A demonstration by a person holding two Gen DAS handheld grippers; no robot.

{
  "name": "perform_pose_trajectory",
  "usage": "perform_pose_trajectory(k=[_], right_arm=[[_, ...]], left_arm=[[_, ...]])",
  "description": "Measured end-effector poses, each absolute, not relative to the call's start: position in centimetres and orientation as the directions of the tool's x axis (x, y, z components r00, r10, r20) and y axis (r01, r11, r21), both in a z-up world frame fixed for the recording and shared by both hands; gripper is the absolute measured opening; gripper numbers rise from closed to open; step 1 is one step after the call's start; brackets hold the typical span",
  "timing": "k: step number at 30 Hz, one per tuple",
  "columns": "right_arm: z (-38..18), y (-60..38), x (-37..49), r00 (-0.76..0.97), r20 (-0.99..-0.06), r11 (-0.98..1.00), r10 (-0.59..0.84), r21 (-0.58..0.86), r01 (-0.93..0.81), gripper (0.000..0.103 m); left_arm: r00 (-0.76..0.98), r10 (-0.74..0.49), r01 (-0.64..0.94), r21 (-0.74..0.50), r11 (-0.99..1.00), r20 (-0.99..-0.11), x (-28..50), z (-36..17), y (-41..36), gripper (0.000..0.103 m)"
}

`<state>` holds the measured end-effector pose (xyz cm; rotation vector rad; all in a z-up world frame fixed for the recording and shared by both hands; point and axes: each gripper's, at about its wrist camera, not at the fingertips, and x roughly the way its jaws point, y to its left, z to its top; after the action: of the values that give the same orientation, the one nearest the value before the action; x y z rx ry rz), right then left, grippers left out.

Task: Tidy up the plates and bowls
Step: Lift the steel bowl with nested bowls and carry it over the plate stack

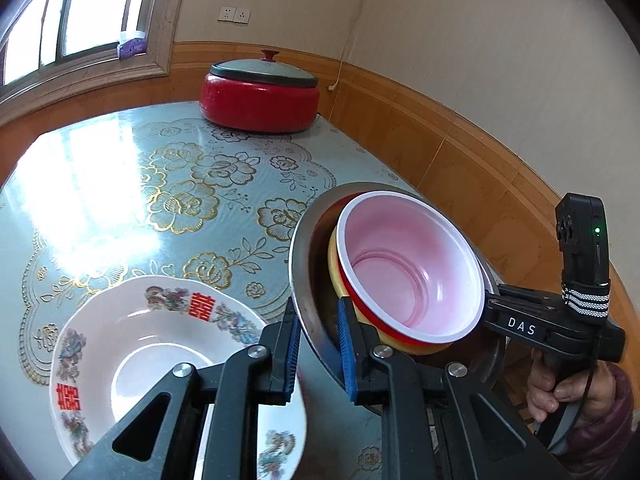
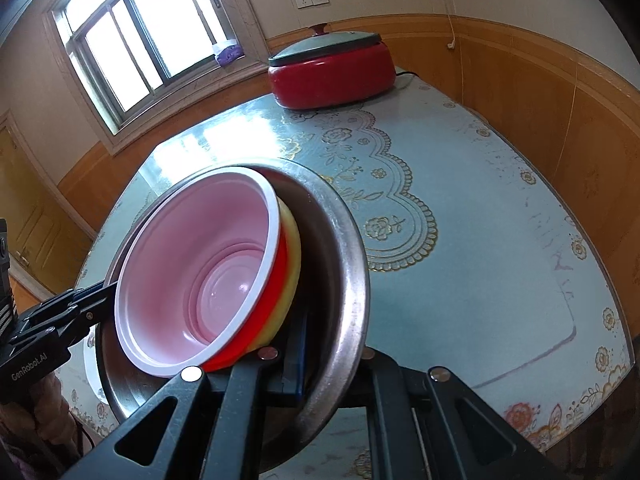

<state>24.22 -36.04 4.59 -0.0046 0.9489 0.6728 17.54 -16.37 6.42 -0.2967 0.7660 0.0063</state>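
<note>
One steel bowl (image 1: 308, 280) with two smaller bowls nested inside: a yellow one (image 1: 334, 264), then a red one (image 1: 408, 264) with white rim and pink inside. Left gripper (image 1: 318, 354) and right gripper (image 2: 320, 364) both pinch the steel rim, holding it tilted above the table (image 1: 120, 184). One flowery plate (image 1: 120, 360) sits lower left, one red pot (image 1: 260, 96) up top.

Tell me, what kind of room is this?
Probably a dining room or kitchen corner in a home. A table with a flowery blue cover holds a red electric cooking pot and a patterned plate, beside a window and wood-panelled walls.
</note>
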Motion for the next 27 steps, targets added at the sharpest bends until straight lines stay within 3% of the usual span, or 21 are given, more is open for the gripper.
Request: perform_pose_trajectory(k=[13, 27], right_arm=[[5.3, -27.6, 18.7, 0.381, -0.715, 0.752, 0.586, 0.305, -0.585, 0.007], [3.9, -20.0, 16.2, 0.231, -0.75, 0.623, 0.62, 0.292, -0.726, 0.007]], left_arm=[[0.744, -0.05, -0.168, -0.259, 0.951, -0.666, 10.4, 6.8, -8.0, 0.018], [0.731, 0.084, -0.374, -0.295, 0.879, -0.677, 3.5, 5.3, -3.9, 0.016]])
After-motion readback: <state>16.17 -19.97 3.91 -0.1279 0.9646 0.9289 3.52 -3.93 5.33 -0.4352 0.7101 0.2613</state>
